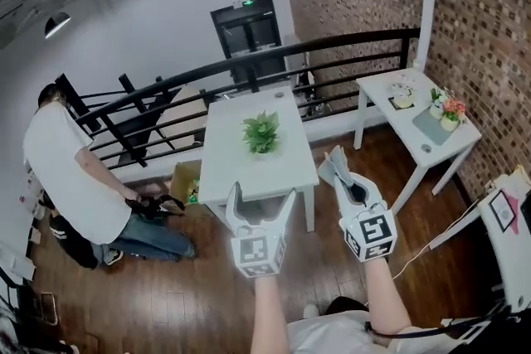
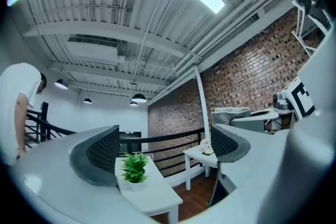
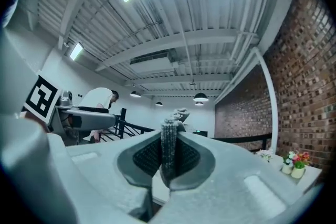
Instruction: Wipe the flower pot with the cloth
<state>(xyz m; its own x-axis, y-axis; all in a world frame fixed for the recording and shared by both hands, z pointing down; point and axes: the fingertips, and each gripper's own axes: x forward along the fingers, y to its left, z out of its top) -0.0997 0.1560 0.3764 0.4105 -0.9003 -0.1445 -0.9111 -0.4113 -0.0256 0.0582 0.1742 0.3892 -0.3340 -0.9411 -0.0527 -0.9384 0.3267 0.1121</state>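
Sitting mid-table on the white table (image 1: 241,170), the flower pot (image 2: 136,186) is straight ahead of the left gripper (image 1: 261,193), whose jaws are spread and empty. The right gripper (image 1: 342,174), off to the pot's right, pinches the grey cloth (image 3: 169,144).

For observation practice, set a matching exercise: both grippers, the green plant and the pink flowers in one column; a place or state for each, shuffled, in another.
1 left gripper
2 right gripper
3 green plant
4 pink flowers

A on the side table by the brick wall
B jaws apart, empty
C middle of the white table
D shut on the cloth

Pairs: 1-B, 2-D, 3-C, 4-A.
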